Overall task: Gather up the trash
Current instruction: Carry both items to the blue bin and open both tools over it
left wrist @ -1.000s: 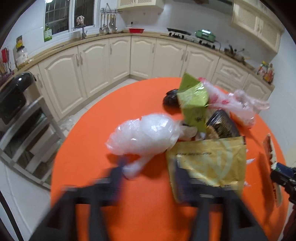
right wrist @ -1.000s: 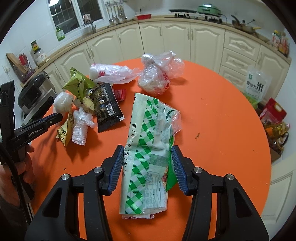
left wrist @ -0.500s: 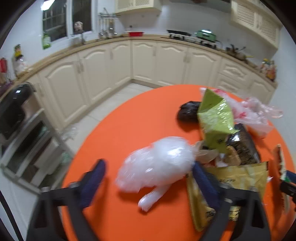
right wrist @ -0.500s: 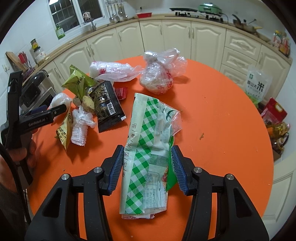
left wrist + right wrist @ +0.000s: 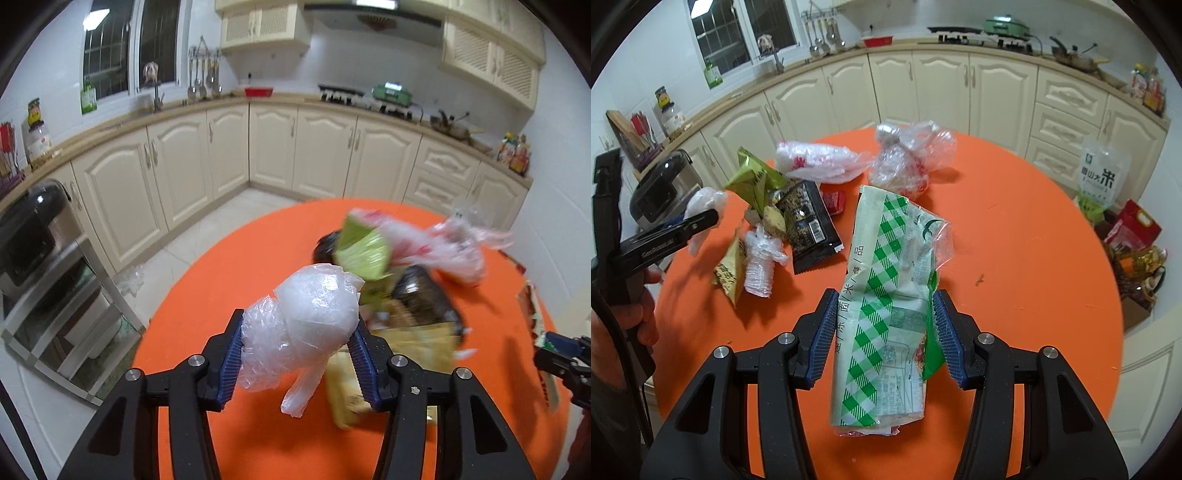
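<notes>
Left gripper (image 5: 295,358): clamped on the clear bag (image 5: 306,325), blue pads pressed into both its sides; raised over the near-left edge of the table (image 5: 229,266).
Clear bag: crumpled, whitish, bulging up and forward past the fingertips, a loose tail hanging below; seen from the right wrist as a pale wad (image 5: 703,201) at the tip of the left gripper (image 5: 701,221).
Right gripper (image 5: 884,332): pinching the green checked bag (image 5: 890,295) near its lower half, pads touching both edges.
Green checked bag: flattened, long, running away from the camera, clear torn film at its far right corner.
Remaining trash on table: green pouch (image 5: 753,181), black packet (image 5: 809,221), yellow packet (image 5: 729,266), small clear wad (image 5: 761,262), red-printed white bag (image 5: 816,162), knotted clear bag (image 5: 905,166).
Trash layout: clustered on the table's left and far side, pouch and packets touching or overlapping.
Background: cream cabinets (image 5: 945,85) around the table.
</notes>
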